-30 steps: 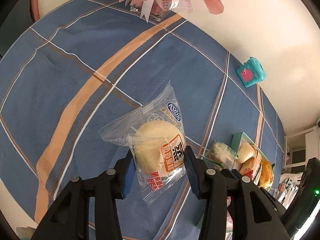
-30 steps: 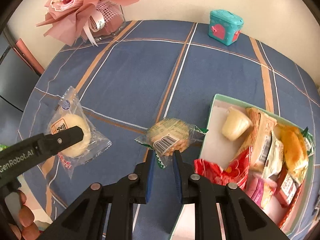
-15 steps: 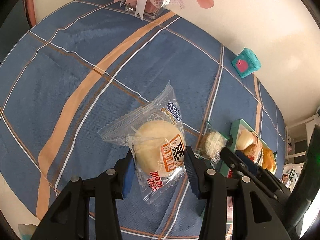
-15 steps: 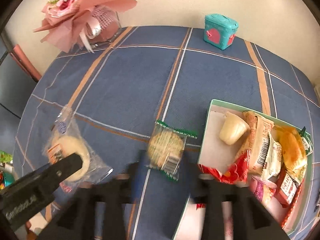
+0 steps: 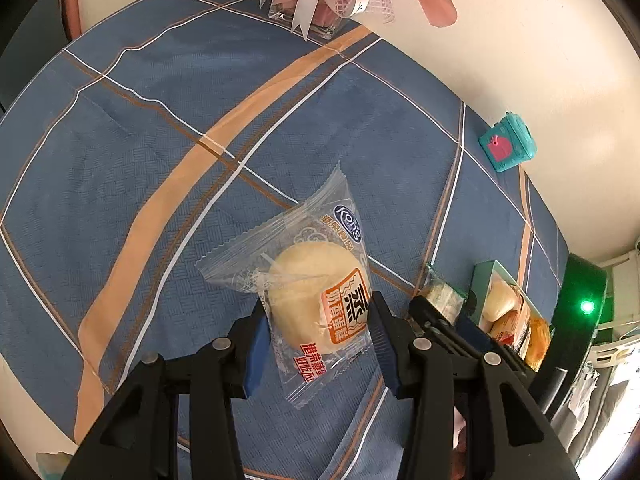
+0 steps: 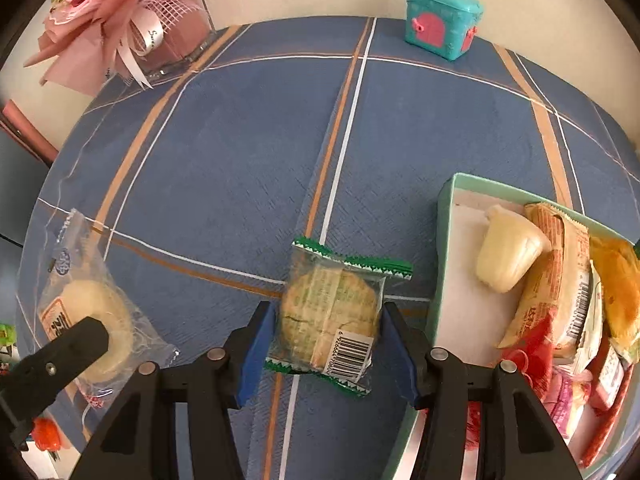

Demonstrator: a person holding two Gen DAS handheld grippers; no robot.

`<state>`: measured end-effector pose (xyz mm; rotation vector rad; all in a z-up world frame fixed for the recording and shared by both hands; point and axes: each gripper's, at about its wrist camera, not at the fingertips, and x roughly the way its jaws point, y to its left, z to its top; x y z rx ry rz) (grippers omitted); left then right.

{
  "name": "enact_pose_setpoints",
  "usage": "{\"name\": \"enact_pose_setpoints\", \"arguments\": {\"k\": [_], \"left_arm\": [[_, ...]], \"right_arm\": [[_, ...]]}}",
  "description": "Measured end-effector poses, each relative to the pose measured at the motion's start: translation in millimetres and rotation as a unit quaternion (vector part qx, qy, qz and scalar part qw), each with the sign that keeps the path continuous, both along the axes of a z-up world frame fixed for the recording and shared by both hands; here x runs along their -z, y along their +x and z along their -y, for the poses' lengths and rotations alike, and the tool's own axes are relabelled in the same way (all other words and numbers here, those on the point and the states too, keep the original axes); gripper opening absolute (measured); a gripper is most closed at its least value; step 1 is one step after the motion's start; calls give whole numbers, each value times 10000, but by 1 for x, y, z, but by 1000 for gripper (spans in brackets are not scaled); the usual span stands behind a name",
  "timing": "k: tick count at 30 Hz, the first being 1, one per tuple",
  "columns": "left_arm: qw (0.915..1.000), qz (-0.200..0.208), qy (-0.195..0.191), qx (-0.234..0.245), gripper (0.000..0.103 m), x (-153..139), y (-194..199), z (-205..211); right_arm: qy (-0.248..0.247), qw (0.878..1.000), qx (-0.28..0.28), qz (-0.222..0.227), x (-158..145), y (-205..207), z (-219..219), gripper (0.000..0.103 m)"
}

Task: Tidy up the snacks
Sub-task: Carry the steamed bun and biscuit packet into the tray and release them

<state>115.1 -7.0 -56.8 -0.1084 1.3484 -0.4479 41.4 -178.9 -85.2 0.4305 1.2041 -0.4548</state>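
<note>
1. Blue plaid cloth covers the table (image 6: 248,152), a pink bouquet (image 6: 120,24) at its far left edge.
2. Left gripper (image 5: 316,344) hovers low, fingers pinching the wrapped bun (image 5: 316,304) at both sides (probably ready to lift it).
3. Right gripper (image 6: 328,352) has just been closing slightly; its fingers bracket the green-edged cracker pack (image 6: 332,312), flat on the cloth, pads beside the wrapper, not yet pressing.
4. Green box (image 6: 444,240) sits just right, already crowded with snacks, presumably the destination.
</note>
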Motion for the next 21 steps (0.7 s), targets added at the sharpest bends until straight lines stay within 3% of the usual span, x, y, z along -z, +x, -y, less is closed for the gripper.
{"name": "enact_pose_setpoints", "arguments": {"k": [5,13,17,21], "left_arm": [[10000,-6,-27,40,48,-1,-3,0],[9991,102,-296,286,48,-18,-22,15],[9971,164,-417,614,48,-28,-40,33],[9911,193,-489,1222,48,-36,-72,66]], "right_arm": [[122,9997,89,185,-10,-10,0,53],[271,9953,392,848,-67,-70,7,53],[-25,9934,720,898,-90,-112,19,53],[-277,9909,1129,680,-94,-155,36,53]]}}
